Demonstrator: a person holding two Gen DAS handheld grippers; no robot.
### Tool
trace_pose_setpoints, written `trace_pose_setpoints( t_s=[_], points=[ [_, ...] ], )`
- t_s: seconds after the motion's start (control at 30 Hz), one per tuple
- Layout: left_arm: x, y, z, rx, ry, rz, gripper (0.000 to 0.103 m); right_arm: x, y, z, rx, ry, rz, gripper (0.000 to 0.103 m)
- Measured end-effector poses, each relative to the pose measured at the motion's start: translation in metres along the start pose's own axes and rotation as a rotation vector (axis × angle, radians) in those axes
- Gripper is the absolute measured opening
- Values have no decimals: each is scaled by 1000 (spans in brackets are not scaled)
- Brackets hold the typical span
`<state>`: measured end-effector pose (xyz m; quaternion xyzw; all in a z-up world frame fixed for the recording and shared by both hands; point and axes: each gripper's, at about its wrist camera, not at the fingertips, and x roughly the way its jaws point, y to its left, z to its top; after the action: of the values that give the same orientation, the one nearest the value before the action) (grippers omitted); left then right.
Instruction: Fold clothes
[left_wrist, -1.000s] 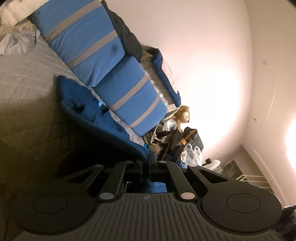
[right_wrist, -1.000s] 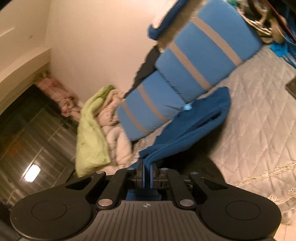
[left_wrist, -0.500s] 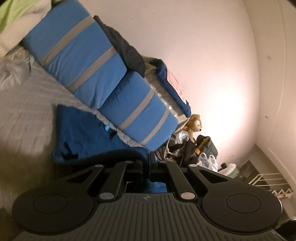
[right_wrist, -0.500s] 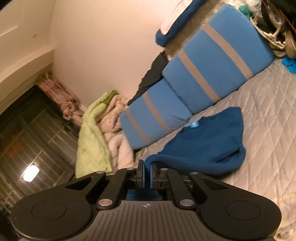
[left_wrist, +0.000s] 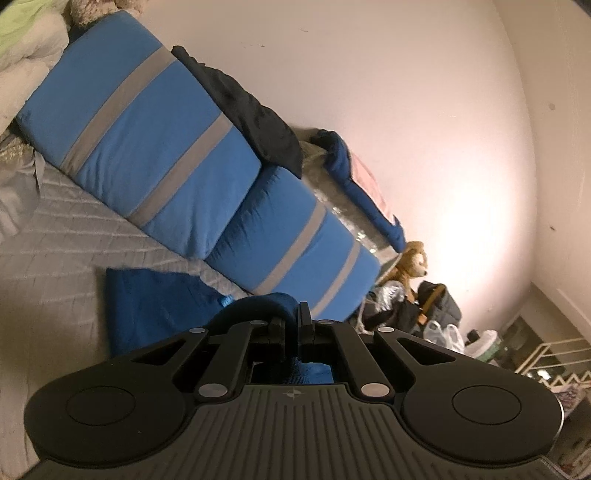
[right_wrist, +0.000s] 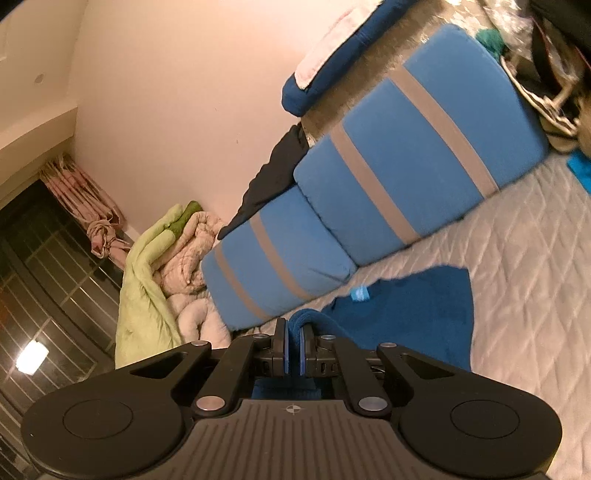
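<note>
**Q:** Left wrist view: what does the left gripper hold, and why there?

**A:** Its jaws are clenched on a rolled edge of the blue garment. The rest of the cloth lies flat on the quilt, just in front of the striped pillows. Gripping at an edge lets the cloth be carried over itself as one sheet.

**Q:** And the right gripper?

**A:** Likewise clamped on a fold of the garment, a hump of fabric rising between its blue pads. Two grips, probably along one edge, keep that edge taut, so the fold line should fall straight.

**Q:** Where is the garment relative to the pillows?

**A:** Near their base on the quilt, its small light-blue tag closest to them. The far part rests flat; the near part is lifted into both grippers.

**Q:** Which part of the garment is pinched?

**A:** Uncertain; the gripper bodies hide it, possibly a hem or shoulder line.

**Q:** What stage does this suggest?

**A:** A fold in progress, judged from the doubled cloth: the held edge probably awaits laying down and release.
</note>
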<state>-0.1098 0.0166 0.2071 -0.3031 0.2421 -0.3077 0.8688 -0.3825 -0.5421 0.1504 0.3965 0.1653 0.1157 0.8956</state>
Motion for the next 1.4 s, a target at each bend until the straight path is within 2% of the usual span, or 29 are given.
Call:
trace_pose_setpoints(
  t_s=[0.27, 0.5, 1.0, 1.2, 1.4],
  points=[
    [43, 24, 22, -37, 3, 38, 5, 42, -22, 34, -11, 1, -21, 7],
    [70, 49, 28, -81, 13, 64, 5, 77, -43, 44, -10, 28, -78, 7],
    [142, 108, 43, -114, 109, 163, 5, 143, -93, 50, 20, 43, -189, 7],
    [174, 130, 40, -75, 154, 243, 5, 180, -127, 48, 50, 64, -249, 7],
    [200, 157, 34, -96, 188, 304, 5, 218, -152, 42, 42, 94, -320, 7]
  ],
)
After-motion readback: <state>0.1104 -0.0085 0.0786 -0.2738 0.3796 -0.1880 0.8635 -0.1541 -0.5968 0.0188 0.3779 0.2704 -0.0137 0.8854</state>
